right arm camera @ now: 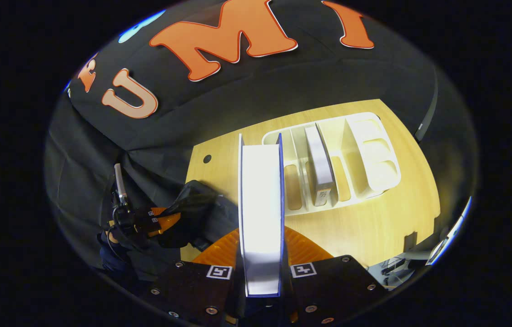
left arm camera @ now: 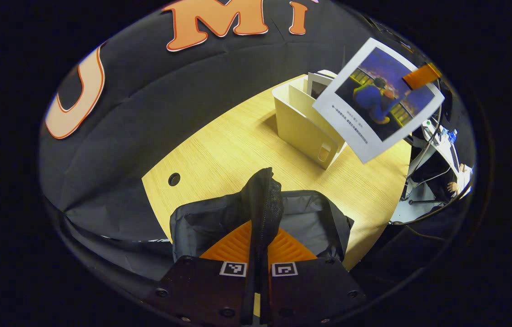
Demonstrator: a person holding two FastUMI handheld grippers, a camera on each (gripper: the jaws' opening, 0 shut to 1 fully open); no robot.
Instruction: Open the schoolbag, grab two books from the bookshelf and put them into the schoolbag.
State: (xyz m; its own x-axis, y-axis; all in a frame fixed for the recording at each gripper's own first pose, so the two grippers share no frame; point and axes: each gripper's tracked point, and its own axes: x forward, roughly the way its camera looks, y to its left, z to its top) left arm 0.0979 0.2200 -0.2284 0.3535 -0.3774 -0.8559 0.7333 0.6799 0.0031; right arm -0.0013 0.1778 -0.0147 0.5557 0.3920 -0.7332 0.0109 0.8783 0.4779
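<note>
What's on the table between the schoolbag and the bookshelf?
Nothing: in the left gripper view, bare table separates the schoolbag from the bookshelf.

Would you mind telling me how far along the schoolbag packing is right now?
Done: the schoolbag is open, its edge held up by the left hand-held gripper. In hand: the right hand-held gripper grips the first book, lifted clear of the bookshelf. Left: put it in, then fetch the second book from its slot.

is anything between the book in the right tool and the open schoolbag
Nothing visible. The right tool holds the book above bare table, and the left tool holds the schoolbag edge up, mouth open.
</note>
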